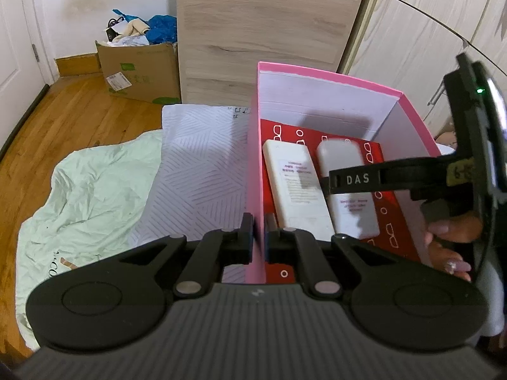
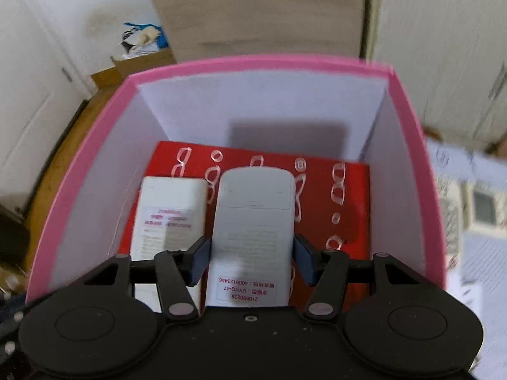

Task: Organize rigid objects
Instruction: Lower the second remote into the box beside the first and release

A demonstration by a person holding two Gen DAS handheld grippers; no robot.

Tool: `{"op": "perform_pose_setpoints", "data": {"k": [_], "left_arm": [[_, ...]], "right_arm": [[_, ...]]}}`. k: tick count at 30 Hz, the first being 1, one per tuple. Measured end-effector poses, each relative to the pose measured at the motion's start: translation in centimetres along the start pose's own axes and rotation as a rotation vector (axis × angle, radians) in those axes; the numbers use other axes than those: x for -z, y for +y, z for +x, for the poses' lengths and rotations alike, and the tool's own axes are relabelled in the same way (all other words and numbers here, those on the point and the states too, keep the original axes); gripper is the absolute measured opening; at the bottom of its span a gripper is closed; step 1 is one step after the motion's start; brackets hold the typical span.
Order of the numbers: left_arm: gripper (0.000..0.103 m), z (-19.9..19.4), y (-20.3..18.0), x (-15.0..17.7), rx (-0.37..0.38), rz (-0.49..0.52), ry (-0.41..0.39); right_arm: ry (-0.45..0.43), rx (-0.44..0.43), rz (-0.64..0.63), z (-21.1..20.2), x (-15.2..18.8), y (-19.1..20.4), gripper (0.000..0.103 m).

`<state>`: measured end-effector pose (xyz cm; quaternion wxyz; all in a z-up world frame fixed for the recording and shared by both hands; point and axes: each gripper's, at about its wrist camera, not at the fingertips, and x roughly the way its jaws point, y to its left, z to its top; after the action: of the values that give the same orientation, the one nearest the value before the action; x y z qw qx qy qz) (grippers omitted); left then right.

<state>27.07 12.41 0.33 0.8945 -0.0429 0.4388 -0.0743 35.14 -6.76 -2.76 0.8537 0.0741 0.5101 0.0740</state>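
Observation:
A pink box [image 1: 255, 158] with white inner walls stands open on the bed. My left gripper [image 1: 259, 221] is shut on its left wall near the front corner. At the bottom lies a red case printed with glasses [image 2: 348, 196], and a white remote [image 2: 168, 215] rests face down on its left side. A second white remote [image 2: 253, 221], label side up, sits between the pads of my right gripper [image 2: 252, 262] inside the box, right of the first. In the left wrist view one of the right gripper's fingers [image 1: 355, 179] crosses that remote [image 1: 351, 218].
A person's hand [image 1: 450, 240] holds the right gripper. A patterned white pillow [image 1: 202, 171] and a mint sheet [image 1: 88, 183] lie left of the box. Behind stand a wood panel [image 1: 269, 31] and a full cardboard box [image 1: 139, 72]. Another remote [image 2: 481, 205] lies right of the box.

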Motion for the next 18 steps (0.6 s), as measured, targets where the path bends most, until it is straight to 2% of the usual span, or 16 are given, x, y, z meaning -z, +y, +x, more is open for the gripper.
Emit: {"op": "perform_pose_setpoints", "data": {"k": [2, 6, 9, 14, 15, 16, 18], "left_arm": [[0.006, 0.0, 0.0, 0.0, 0.003, 0.001, 0.000], [0.006, 0.0, 0.0, -0.1, 0.004, -0.001, 0.005], [0.006, 0.2, 0.0, -0.2, 0.003, -0.005, 0.007], [0.006, 0.2, 0.1, -0.2, 0.001, -0.005, 0.008], [0.006, 0.2, 0.0, -0.3, -0.001, 0.000, 0.008], [0.006, 0.1, 0.0, -0.2, -0.003, 0.004, 0.007], [0.006, 0.2, 0.0, -0.2, -0.006, 0.004, 0.007]], "right_arm": [[0.016, -0.033, 0.079, 0.5, 0.1, -1.1, 0.062], [0.017, -0.034, 0.113, 0.0, 0.5, -0.8, 0.062], [0.031, -0.079, 0.197, -0.3, 0.8, -1.7, 0.063], [0.038, -0.104, 0.242, 0.0, 0.6, -1.8, 0.063], [0.043, -0.116, 0.244, -0.1, 0.5, -1.8, 0.064], [0.042, -0.138, 0.230, -0.2, 0.5, -1.7, 0.071], [0.007, -0.136, 0.152, -0.5, 0.4, -0.8, 0.071]]}}
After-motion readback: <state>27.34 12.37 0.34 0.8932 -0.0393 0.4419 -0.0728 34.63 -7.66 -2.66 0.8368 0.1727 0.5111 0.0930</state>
